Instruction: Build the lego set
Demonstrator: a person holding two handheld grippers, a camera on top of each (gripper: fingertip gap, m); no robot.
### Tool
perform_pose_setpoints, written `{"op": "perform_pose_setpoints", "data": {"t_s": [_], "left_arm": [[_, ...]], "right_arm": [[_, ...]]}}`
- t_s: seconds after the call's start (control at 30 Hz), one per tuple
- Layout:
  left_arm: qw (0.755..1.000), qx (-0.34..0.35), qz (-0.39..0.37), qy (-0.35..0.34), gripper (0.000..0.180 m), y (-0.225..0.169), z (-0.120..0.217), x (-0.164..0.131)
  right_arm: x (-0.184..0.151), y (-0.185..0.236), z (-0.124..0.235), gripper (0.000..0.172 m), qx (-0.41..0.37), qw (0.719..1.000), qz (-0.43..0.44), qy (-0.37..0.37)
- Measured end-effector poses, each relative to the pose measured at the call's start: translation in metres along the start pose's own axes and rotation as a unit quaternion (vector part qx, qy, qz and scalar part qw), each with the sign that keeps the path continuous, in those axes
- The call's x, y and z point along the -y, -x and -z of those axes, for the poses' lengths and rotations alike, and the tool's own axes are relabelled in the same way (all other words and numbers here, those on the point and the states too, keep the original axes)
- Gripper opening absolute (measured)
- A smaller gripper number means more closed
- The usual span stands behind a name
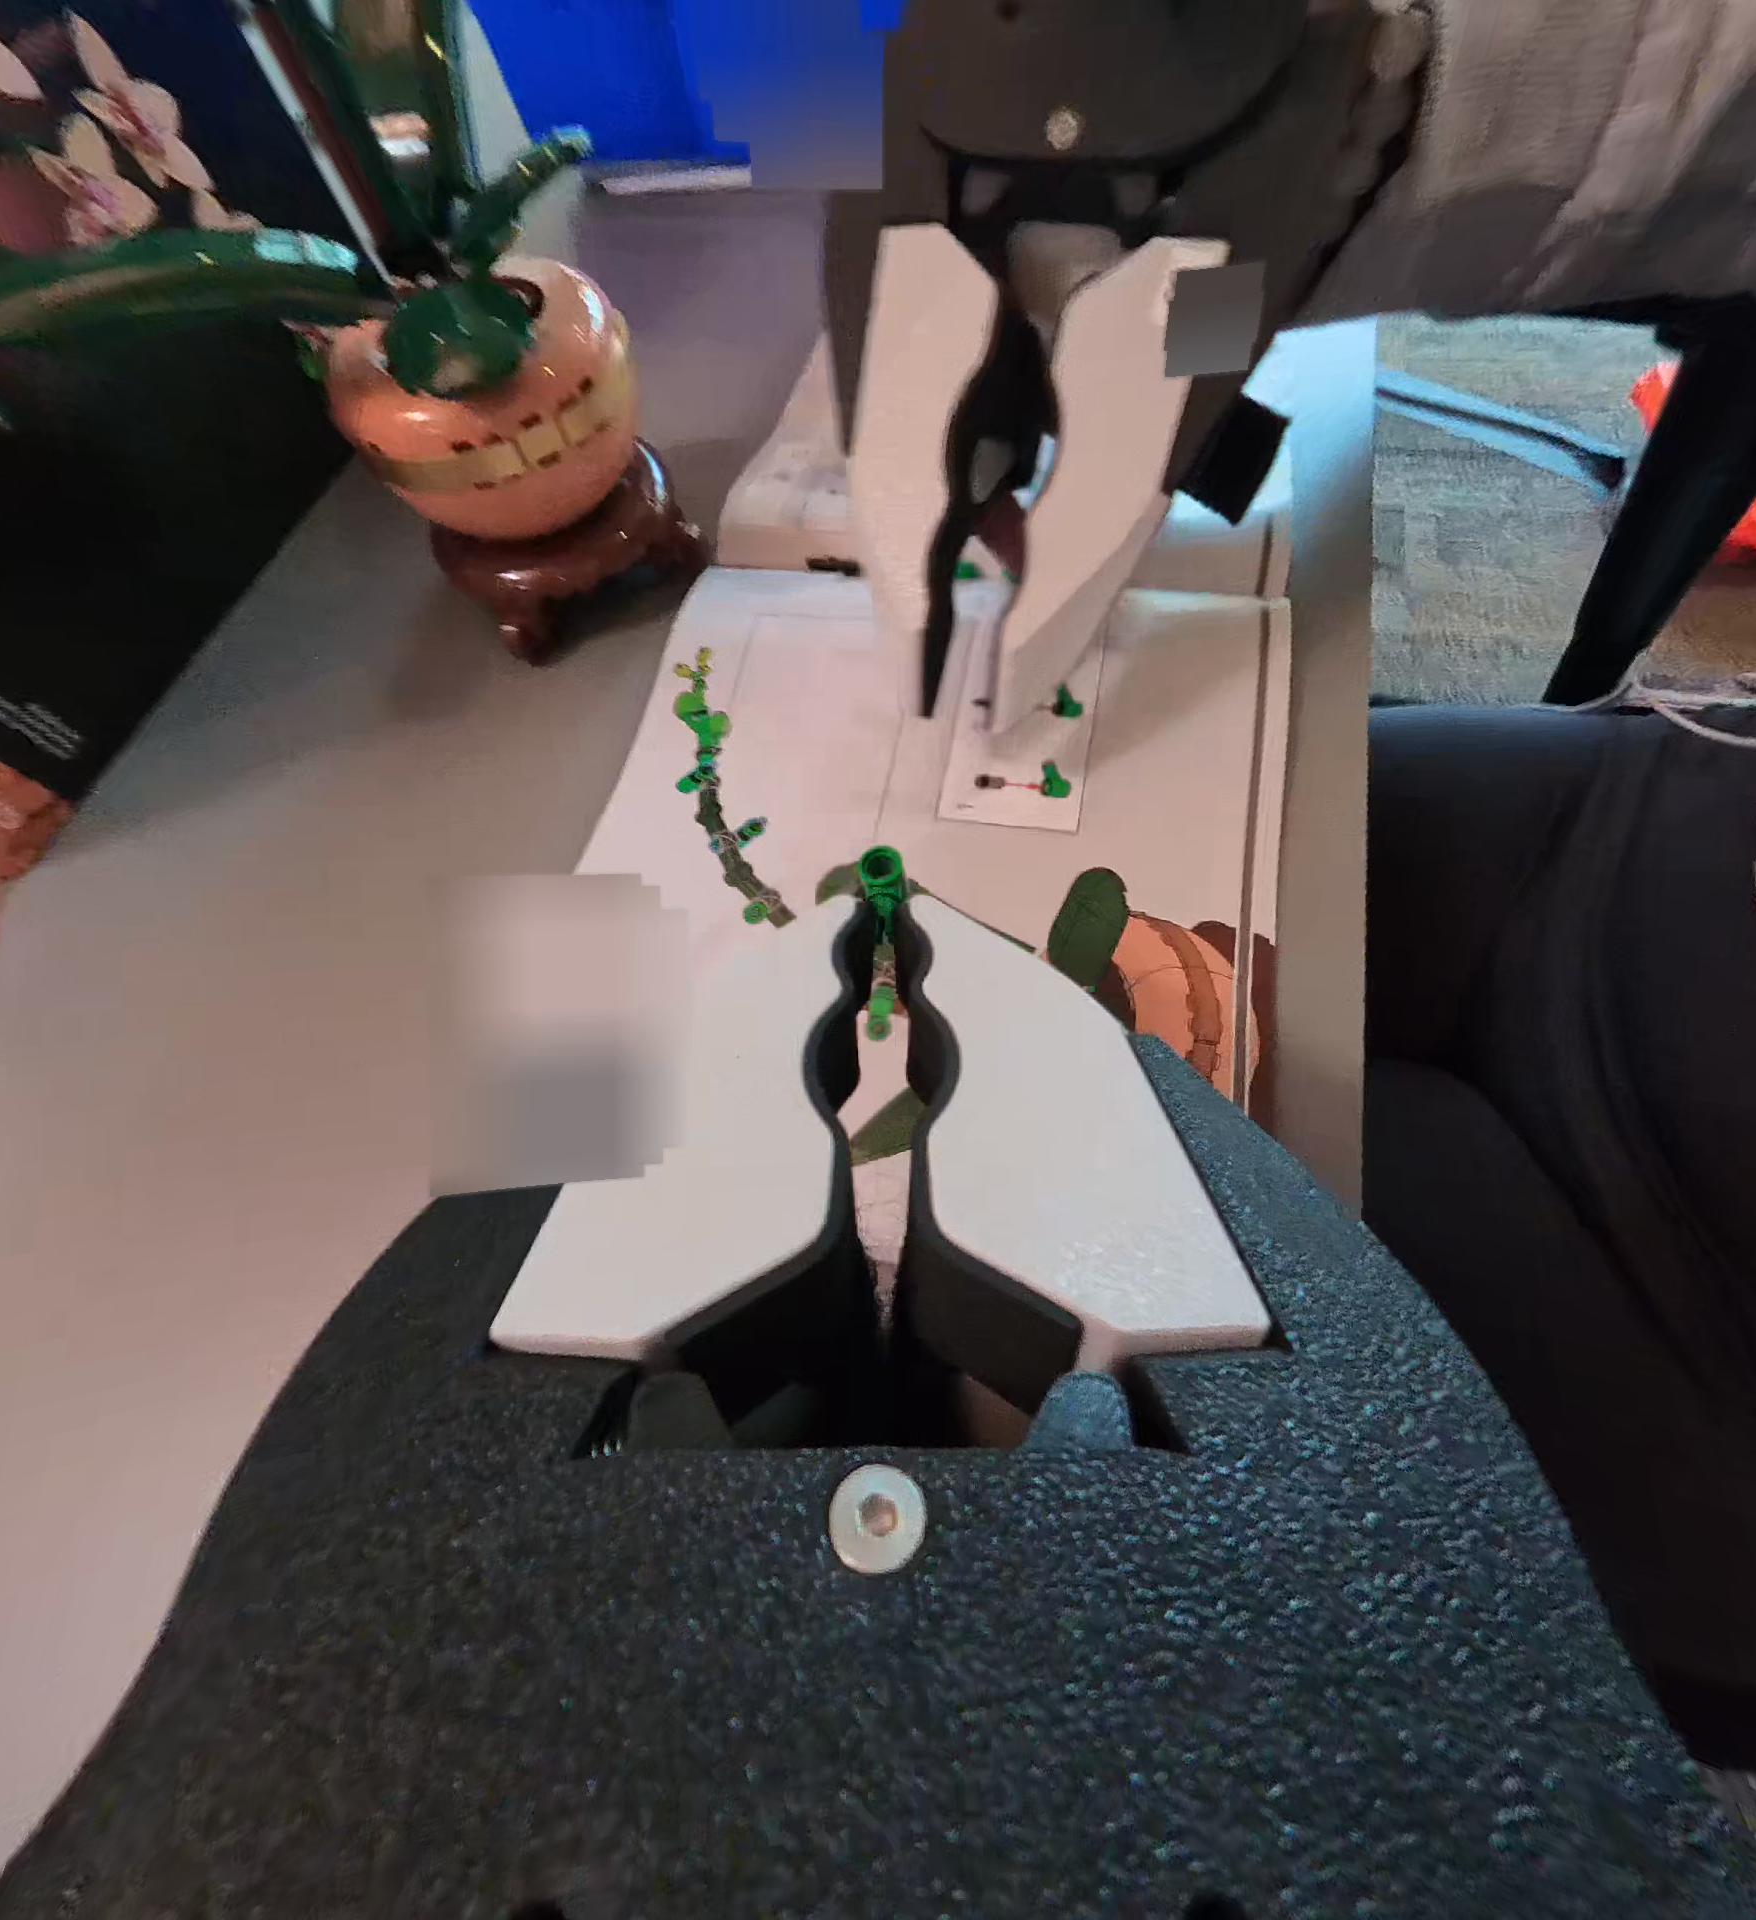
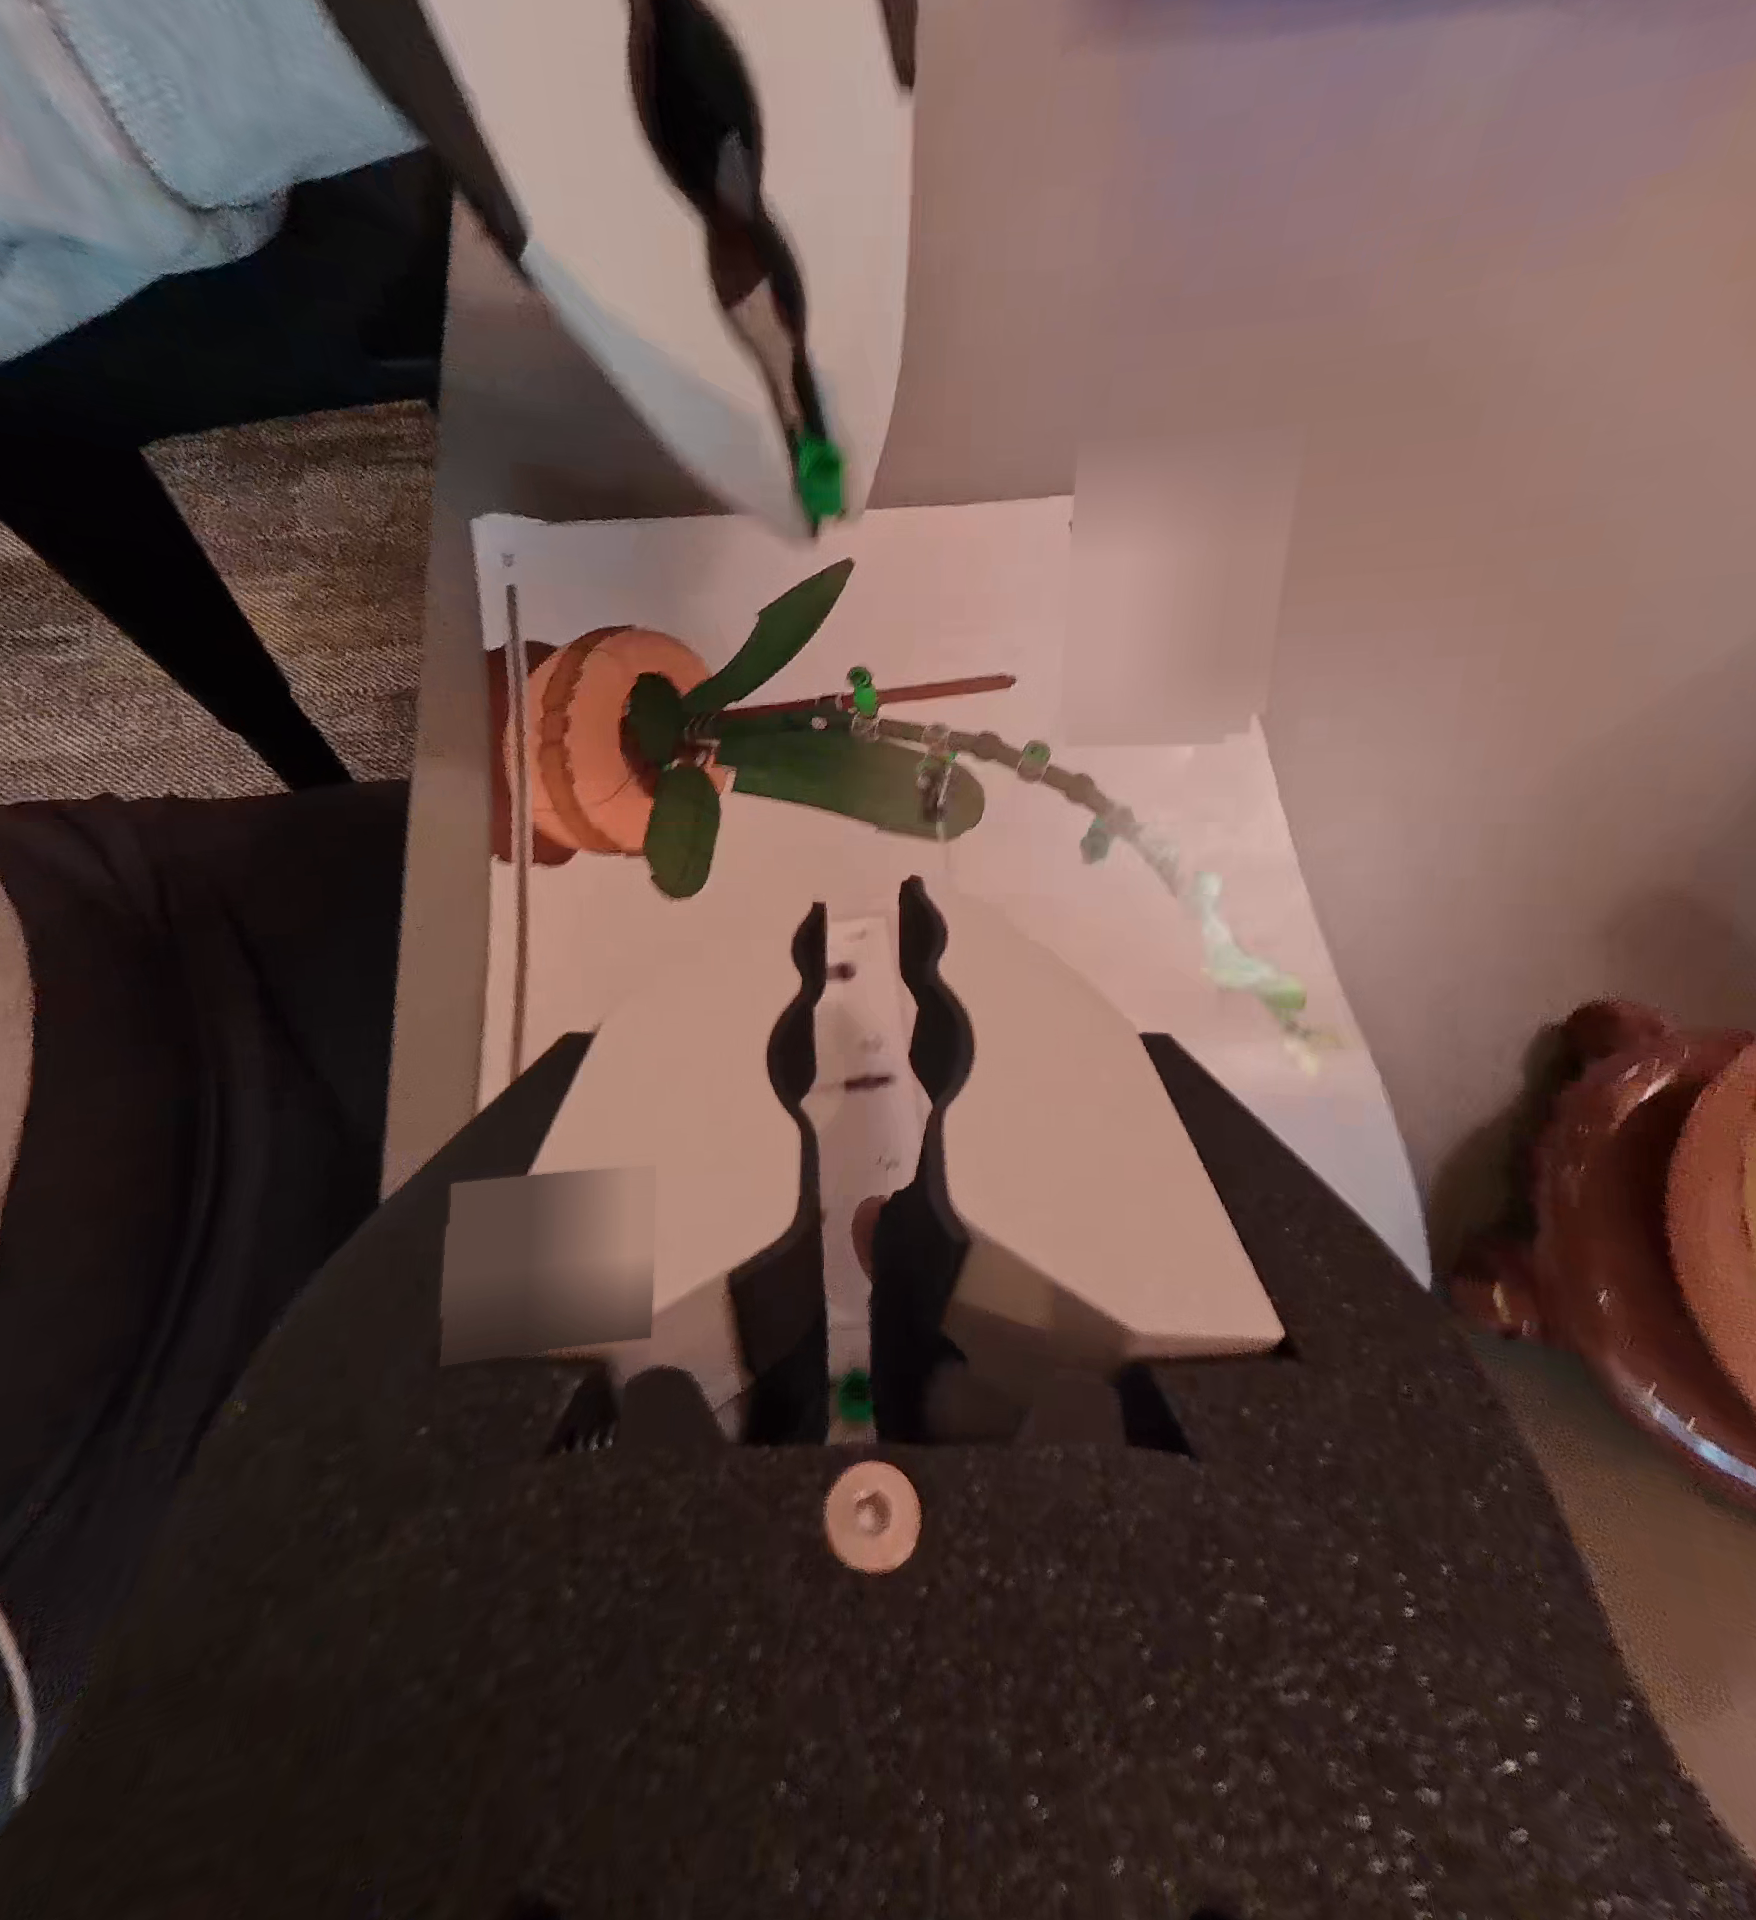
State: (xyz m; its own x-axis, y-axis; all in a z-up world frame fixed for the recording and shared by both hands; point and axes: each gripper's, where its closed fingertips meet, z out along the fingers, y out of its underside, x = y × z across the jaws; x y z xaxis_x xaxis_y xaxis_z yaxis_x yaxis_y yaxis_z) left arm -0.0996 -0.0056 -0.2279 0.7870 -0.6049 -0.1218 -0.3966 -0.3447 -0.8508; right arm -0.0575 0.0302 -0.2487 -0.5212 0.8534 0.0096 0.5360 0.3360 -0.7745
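My left gripper (image 1: 881, 914) is shut on a small bright green tube-shaped brick piece (image 1: 879, 878). The piece sticks out past the fingertips, above an open instruction booklet (image 1: 822, 707). The right wrist view shows the same gripper (image 2: 812, 509) from the front with the green piece (image 2: 817, 473) pinched at its tip. My right gripper (image 2: 863, 904) is open with nothing between its fingers, low over a booklet page (image 2: 978, 582) that pictures a potted plant. In the left wrist view the right gripper (image 1: 967, 717) points down at a small printed panel.
A brick-built peach pot (image 1: 500, 416) on a brown stand, with dark green leaves, stands at the back left; it also shows in the right wrist view (image 2: 1684, 1247). A black box (image 1: 74, 571) lies far left. A person's dark-clad leg (image 1: 1580, 1039) is beyond the table's right edge. There is about 7 cm between the tips of the two grippers. The brick-built peach pot (image 1: 500, 416) is about 12 cm from my right fingertips.
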Motion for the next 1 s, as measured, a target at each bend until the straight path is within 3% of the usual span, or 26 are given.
{"op": "perform_pose_setpoints", "data": {"t_s": [0.17, 0.27, 0.47, 0.63, 0.83, 1.0], "left_arm": [[0.999, -0.006, 0.01, 0.053, 0.003, -0.004, -0.014, -0.023], [0.998, -0.019, 0.03, 0.051, 0.003, -0.006, -0.015, -0.025], [0.996, -0.034, 0.031, 0.081, 0.003, -0.011, -0.019, -0.038], [0.995, -0.043, 0.031, 0.087, 0.003, -0.013, -0.02, -0.04], [0.995, -0.042, 0.029, 0.091, 0.003, -0.013, -0.02, -0.041], [0.994, -0.042, 0.031, 0.092, 0.003, -0.013, -0.02, -0.041]], "right_arm": [[0.003, -0.01, -0.025, 0.008, 0.025, 0.999, -0.015, 0.044], [0.012, -0.016, -0.029, 0.007, 0.032, 0.998, -0.017, 0.052], [0.002, -0.02, -0.033, 0.007, 0.062, 0.977, -0.042, 0.197], [0.004, -0.02, -0.04, 0.01, 0.067, 0.969, -0.046, 0.232], [0.003, -0.02, -0.042, 0.002, 0.064, 0.971, -0.049, 0.226], [0.006, -0.013, -0.038, 0.0, 0.097, 0.985, -0.03, 0.138]]}}
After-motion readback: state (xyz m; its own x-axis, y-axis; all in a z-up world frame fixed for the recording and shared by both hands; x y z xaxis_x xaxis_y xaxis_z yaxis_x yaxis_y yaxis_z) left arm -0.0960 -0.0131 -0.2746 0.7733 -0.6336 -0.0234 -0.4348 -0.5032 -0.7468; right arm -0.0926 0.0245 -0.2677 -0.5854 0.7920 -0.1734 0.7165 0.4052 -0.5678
